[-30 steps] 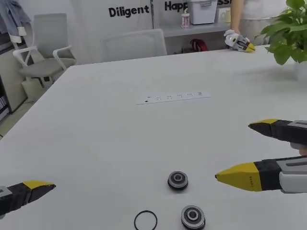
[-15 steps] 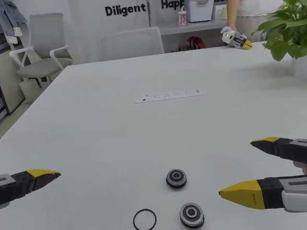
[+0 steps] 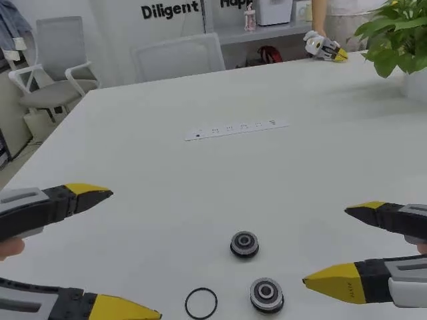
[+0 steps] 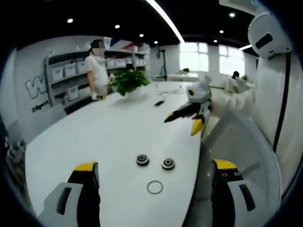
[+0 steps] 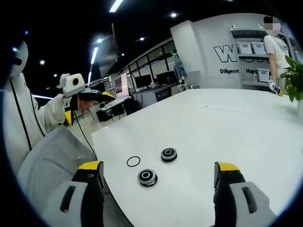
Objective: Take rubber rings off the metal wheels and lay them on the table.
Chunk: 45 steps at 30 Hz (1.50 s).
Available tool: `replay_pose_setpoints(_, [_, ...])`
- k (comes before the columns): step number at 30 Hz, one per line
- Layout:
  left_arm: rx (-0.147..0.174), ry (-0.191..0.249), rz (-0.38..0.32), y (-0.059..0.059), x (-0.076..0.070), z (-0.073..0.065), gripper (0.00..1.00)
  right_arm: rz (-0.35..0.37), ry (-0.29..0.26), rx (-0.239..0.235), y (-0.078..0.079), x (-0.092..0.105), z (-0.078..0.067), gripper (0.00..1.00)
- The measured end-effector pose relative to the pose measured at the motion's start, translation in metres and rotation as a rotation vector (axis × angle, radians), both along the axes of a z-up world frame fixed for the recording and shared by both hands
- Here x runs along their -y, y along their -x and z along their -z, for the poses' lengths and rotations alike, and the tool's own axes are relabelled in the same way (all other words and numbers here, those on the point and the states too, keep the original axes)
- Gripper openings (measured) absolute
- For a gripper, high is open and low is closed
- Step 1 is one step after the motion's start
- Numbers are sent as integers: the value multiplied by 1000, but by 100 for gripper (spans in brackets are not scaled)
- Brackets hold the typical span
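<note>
Two small metal wheels with dark rims lie on the white table, one (image 3: 244,244) farther from me and one (image 3: 267,295) nearer. A loose black rubber ring (image 3: 201,303) lies flat just left of the nearer wheel. My left gripper (image 3: 136,253) hangs open left of them, and my right gripper (image 3: 325,247) is open on their right; neither touches anything. In the left gripper view the wheels (image 4: 142,160) (image 4: 168,164) and ring (image 4: 155,187) sit ahead of the open jaws. The right gripper view has the wheels (image 5: 168,154) (image 5: 147,177) and ring (image 5: 133,161) between its yellow-tipped fingers.
A white socket strip (image 3: 236,128) is set in the table's middle. A potted plant (image 3: 393,37) stands at the far right corner, and another person's gripper (image 3: 323,47) rests on the far edge. Office chairs (image 3: 175,57) stand behind the table.
My left gripper has come up and inward from the lower left, so both its jaws now show. The right gripper has dropped slightly toward me. Wheels and ring lie as before.
</note>
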State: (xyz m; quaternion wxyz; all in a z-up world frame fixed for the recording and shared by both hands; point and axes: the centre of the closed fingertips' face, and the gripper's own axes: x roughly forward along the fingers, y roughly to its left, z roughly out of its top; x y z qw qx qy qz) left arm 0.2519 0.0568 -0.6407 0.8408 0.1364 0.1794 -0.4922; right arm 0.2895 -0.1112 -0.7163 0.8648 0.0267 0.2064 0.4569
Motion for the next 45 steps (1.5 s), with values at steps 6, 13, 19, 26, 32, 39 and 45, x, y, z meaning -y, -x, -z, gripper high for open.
replay_pose_setpoints(6, [27, -2, 32, -7, 13, -4, 100, 9, 4, -10, 1, 7, 5, 92])
replay_pose_setpoints(13, [18, -9, 89, -9, 36, 2, 98, 7, -21, -14, 2, 2, 8, 90])
replay_pose_setpoints(19, [21, 6, 122, -16, 53, 2, 97, -19, -32, -6, 3, -8, 8, 85])
replay_pose_setpoints(26, [24, 29, 140, -30, 71, 8, 91, -36, -65, -16, 1, -17, 8, 82])
replay_pose_setpoints(32, [23, 6, 188, -30, 89, 19, 83, -51, -55, -8, -1, -21, 10, 80])
replay_pose_setpoints(39, [20, -21, 241, -27, 106, 32, 78, -90, -46, -5, -1, -27, 15, 71])
replay_pose_setpoints(45, [0, -22, 222, -31, 107, 48, 71, -138, -1, -9, 2, -32, 28, 66])
